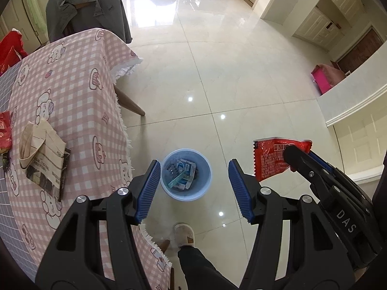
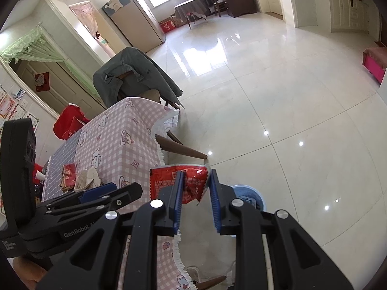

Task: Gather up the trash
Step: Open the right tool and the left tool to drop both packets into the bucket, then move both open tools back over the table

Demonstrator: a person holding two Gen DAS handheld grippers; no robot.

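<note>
Glossy tile floor is carrying a part-filled blue bin (image 1: 185, 174) at 6 o'clock; right gripper (image 2: 196, 199) is pinching a red wrapper (image 2: 191, 183), left gripper (image 1: 194, 191) is gaping empty, table scraps (image 1: 44, 154) are waiting.

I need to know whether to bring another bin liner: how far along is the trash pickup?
Partly done. The blue bin on the floor already holds several discarded packets. In hand: the right gripper grips a red wrapper, not yet dropped in. The left gripper is open and empty above the bin. Left: folded newspaper and a red packet on the table.
</note>
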